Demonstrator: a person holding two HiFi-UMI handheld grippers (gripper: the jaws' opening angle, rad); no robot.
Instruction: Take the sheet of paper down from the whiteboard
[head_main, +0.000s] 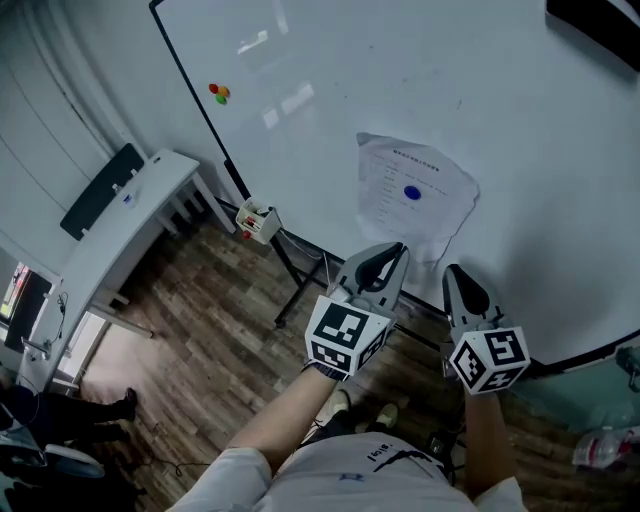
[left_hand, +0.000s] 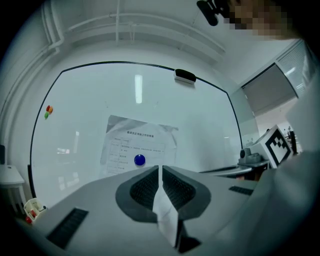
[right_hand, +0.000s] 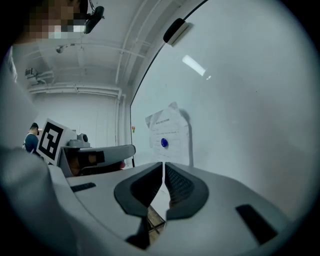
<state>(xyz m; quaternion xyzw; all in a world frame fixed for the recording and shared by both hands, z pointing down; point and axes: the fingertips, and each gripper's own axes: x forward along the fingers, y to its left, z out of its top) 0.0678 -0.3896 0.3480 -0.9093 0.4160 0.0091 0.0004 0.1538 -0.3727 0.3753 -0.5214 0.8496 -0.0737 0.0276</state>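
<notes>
The sheet of paper (head_main: 440, 215) was still up on the whiteboard (head_main: 400, 80), pinned near its middle by a round blue magnet (head_main: 412, 193). Its corners were creased and lifted a little off the board. It carried a printed heading and a ruled block of rows, all too small to read.

The left hand-held gripper (head_main: 400, 247) pointed at the sheet's lower edge, close to it but not on it. In its own view its jaws were clenched together on nothing of the sheet, and the paper hung on the board beyond them. The right hand-held gripper (head_main: 450, 270) sat just beside the left one, also clenched and empty, with the sheet off to its left on the board.

Each gripper's cube bore black-and-white square markers, not lettering. A red and a green magnet (head_main: 219, 93) sat well apart from the sheet near the board's left edge.
</notes>
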